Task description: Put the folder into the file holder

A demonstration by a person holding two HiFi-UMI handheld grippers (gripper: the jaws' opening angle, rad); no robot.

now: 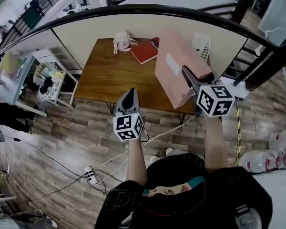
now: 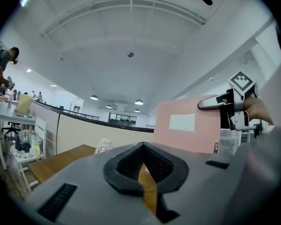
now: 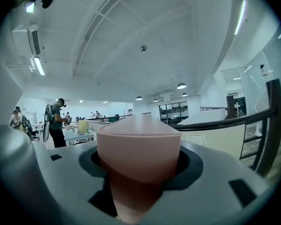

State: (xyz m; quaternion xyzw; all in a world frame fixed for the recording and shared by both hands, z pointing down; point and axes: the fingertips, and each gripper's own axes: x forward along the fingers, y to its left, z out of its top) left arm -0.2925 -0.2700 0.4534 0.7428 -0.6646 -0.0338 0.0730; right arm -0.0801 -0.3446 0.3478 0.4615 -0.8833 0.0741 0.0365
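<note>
**Pink folder held above a wooden table**

Closest to the viewer, the person's two bare forearms reach forward, each holding a gripper. The right gripper point(image 1: 186, 73) has its jaws clamped on the near edge of a pink folder point(image 1: 174, 66). The folder is lifted clear of the table and tilted, and a white label shows on its face. The left gripper point(image 1: 128, 93) is beside it, lower and apart, with its jaws pressed together on nothing. Below them is the brown table point(image 1: 109, 78). A red notebook point(image 1: 144, 51) and a small pink toy point(image 1: 122, 39) lie at its far edge. The white mesh file holder point(image 1: 200, 44) stands at the far right corner, just behind the folder.
</note>
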